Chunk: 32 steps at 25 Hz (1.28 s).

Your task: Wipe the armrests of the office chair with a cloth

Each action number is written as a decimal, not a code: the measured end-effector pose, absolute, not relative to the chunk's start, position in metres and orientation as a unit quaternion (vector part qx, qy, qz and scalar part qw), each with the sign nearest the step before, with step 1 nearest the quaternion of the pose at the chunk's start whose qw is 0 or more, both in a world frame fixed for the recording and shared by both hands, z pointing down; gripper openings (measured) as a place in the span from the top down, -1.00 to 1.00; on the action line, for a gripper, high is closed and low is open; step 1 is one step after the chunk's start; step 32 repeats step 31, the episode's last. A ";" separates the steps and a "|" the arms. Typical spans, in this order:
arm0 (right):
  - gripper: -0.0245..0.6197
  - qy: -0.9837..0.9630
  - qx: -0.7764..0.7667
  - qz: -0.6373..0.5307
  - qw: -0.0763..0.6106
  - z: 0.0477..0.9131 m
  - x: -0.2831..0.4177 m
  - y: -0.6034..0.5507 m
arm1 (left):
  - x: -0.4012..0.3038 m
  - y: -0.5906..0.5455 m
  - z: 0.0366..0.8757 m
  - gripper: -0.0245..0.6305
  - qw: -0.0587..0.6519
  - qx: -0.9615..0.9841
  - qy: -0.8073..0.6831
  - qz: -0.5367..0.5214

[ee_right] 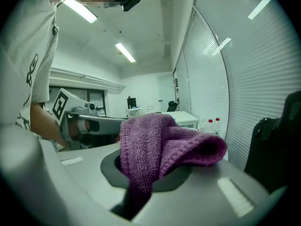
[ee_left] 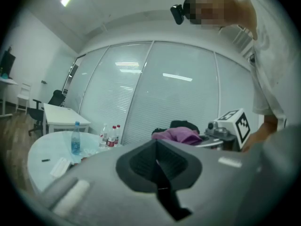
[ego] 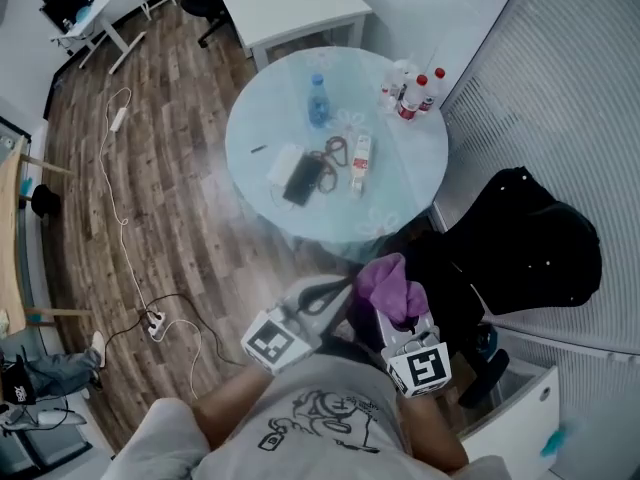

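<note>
**Cloth clamped in right gripper, chair not reached yet**

Status: the right gripper (ee_right: 146, 180) is clamped on a purple knitted microfibre cloth (ee_right: 162, 142). The jaws pinch a bunched fold low down and the rest spills out over the top. The left gripper (ee_left: 159, 169) has its jaws together with nothing between them. Both are held close in front of the person's chest, side by side and not touching.

Location: the cloth is in the air on the near side of the round frosted-glass table (ego: 260, 158), just left of the black office chair (ego: 530, 243). The chair stands on the right against the white slatted blinds (ego: 590, 88). The cloth is near it but apart from it. I can't pick out the armrests from here. The chair reads as one dark mass, possibly with a dark garment draped over it.

Handling, my read: the cloth is light, soft and limp, with no stiffness. The looped texture should give good friction, so it's unlikely to slip from the jaws. The current hold on the bunched fold looks fine, and the free lobe is the part to press on the armrest. It will drag and fold under rather than slide flat.

Orientation: the bundle's long axis runs out along the jaw line, away from the person. The free end then flops over to the right, towards the chair side.
</note>
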State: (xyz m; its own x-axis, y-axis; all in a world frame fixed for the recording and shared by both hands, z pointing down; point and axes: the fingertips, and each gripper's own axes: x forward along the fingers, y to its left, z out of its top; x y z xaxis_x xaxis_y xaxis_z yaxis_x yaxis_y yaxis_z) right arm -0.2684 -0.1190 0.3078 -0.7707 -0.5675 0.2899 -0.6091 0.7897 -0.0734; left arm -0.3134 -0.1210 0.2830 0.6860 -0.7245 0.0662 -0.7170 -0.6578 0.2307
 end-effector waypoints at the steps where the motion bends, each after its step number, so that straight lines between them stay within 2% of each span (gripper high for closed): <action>1: 0.80 -0.938 0.316 0.080 0.118 0.294 -0.267 -0.118 | -0.313 -0.120 0.272 0.92 0.117 0.910 -0.398 -0.020; 8: 0.80 -0.940 0.327 0.064 0.066 0.211 -0.260 -0.113 | -0.315 -0.111 0.203 0.92 0.095 0.909 -0.405 -0.042; 13: 0.80 -0.943 0.326 0.044 0.055 0.179 -0.259 -0.104 | -0.312 -0.106 0.171 0.92 0.066 0.911 -0.404 -0.050; 32: 0.80 -0.942 0.331 0.040 0.040 0.158 -0.256 -0.099 | -0.304 -0.102 0.152 0.92 0.066 0.912 -0.400 -0.059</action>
